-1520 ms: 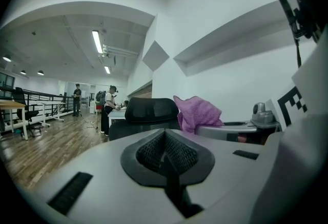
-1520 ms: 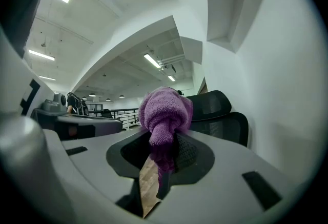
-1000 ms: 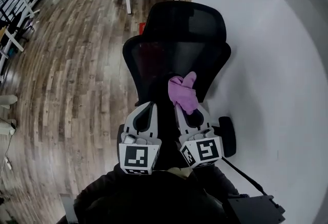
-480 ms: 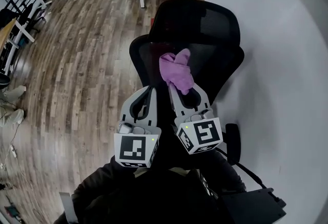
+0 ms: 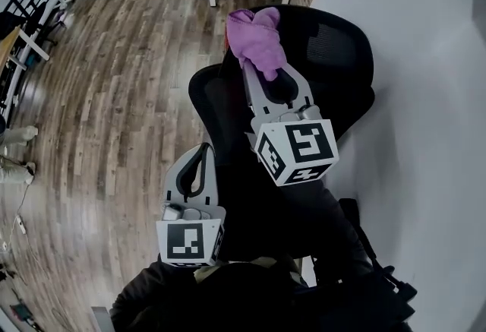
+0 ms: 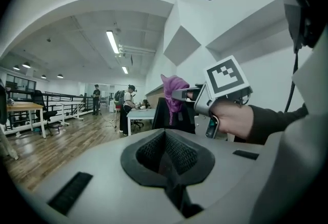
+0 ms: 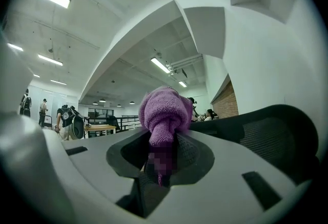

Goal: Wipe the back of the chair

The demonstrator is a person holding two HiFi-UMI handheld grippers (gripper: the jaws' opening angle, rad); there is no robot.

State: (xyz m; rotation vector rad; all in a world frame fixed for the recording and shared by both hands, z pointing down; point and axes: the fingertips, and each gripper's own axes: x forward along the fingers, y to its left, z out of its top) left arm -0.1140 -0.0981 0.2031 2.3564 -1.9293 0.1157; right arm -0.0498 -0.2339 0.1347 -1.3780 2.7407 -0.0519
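The right tongs [image 5: 266,74] are clamped on a purple cloth [image 5: 257,38], a bunched terry wad with a looped, fuzzy nap that bulges out past the tips; it sits in the upper middle of the head view, at the top left edge of the chair [image 5: 338,49], and whether it touches cannot be told; the chair is black, its curved back and headrest of fine open mesh in a smooth rim; the left tongs [image 5: 202,152] lie lower left, closed together with nothing between their ribbed black pads; both are smooth grey plastic, each with a white cube [image 5: 296,150] printed with black square markers; the floor [image 5: 114,95] is streaky brown wood plank; a plain white wall [image 5: 425,95] fills the right.
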